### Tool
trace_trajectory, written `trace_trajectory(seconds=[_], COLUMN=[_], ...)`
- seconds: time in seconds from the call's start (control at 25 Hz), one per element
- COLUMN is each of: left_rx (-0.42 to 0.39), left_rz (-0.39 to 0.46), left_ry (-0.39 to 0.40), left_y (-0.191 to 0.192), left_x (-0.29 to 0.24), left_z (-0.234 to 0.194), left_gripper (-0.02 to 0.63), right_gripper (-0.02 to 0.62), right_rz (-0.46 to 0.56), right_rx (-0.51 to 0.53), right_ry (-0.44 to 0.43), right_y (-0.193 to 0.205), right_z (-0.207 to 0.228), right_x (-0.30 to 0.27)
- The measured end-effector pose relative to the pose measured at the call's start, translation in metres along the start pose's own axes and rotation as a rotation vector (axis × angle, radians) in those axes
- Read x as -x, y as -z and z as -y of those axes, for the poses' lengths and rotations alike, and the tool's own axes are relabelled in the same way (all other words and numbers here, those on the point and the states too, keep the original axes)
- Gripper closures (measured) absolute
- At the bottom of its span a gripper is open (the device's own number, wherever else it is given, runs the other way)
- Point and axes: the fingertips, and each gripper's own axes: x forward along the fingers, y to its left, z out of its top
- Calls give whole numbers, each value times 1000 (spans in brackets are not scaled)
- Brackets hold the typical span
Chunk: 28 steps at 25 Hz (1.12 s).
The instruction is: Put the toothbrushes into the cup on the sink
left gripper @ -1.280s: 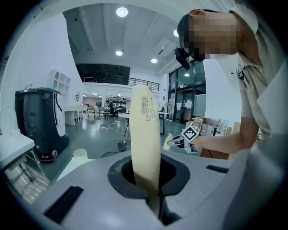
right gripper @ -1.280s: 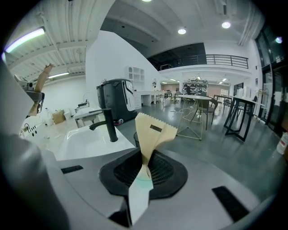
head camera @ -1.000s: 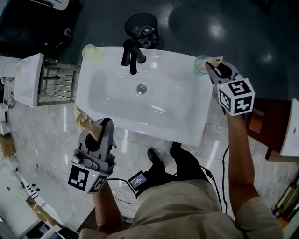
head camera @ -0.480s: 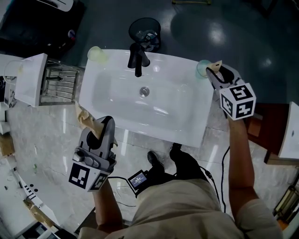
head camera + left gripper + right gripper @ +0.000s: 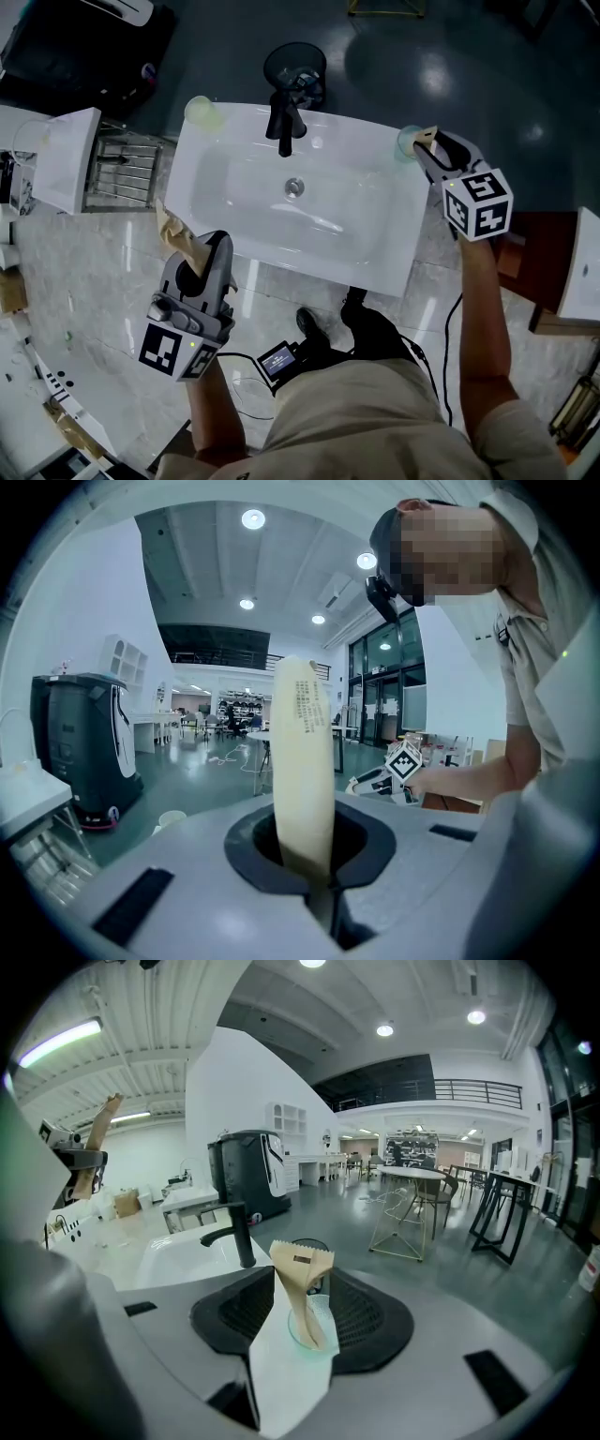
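- Left gripper (image 5: pixel 199 255): at the near left corner of the sink (image 5: pixel 281 251), just off its near edge. Jaws fully together and clamped on the left toothbrush (image 5: pixel 305 752), which is in a paper wrapper. The wrapper rises straight out from between the pads, with small print along one side.
- Right gripper (image 5: pixel 428 152): over the far right corner of the sink. Jaws stand wide and are opening. Neither pad presses on anything.
- Right toothbrush (image 5: pixel 302 1288): also paper-wrapped. It stands tilted in the teal cup (image 5: pixel 323 1330), lower end inside the cup, serrated top end above the rim. It sits in the gap between the two jaws, apart from both.
- Teal cup: on the far right corner of the sink, directly under the gap between the right gripper's jaws.
- Faucet (image 5: pixel 284 127): black, at the middle of the sink's far edge.
- Pale green cup (image 5: pixel 200 111): on the far left corner of the sink, well apart from both grippers. Contents cannot be made out.
- Wastebasket (image 5: pixel 295 66): dark, on the floor beyond the sink's far edge, behind the faucet.
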Motion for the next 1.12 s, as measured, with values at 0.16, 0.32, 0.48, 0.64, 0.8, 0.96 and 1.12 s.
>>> trace_trajectory(seconds=[0.16, 0.32, 0.48, 0.64, 0.8, 0.96, 1.12], left_rx=[-7, -18, -23, -10, 1, -12, -29], left_rz=[14, 30, 56, 91, 127, 150, 160], left_ry=[-4, -15, -25, -39, -55, -77, -95], left_y=[-5, -14, -28, -42, -54, -66, -73], left_x=[4, 11, 20, 33, 45, 55, 65], left_z=[-1, -2, -1, -2, -6, -6, -1], left_gripper=[601, 601, 601, 601, 601, 601, 601], right_gripper=[411, 411, 411, 411, 411, 411, 411], right_rz=[19, 49, 87, 119, 147, 174, 206], right_rx=[0, 0, 7, 14, 22, 46, 47], right_ry=[5, 13, 29, 40, 43, 34, 26], right_y=[-9, -23, -43, -59, -72, -85, -93], right_z=[-3, -5, -10, -19, -28, -35, -41], right_x=[7, 22, 52, 82, 105, 122, 137])
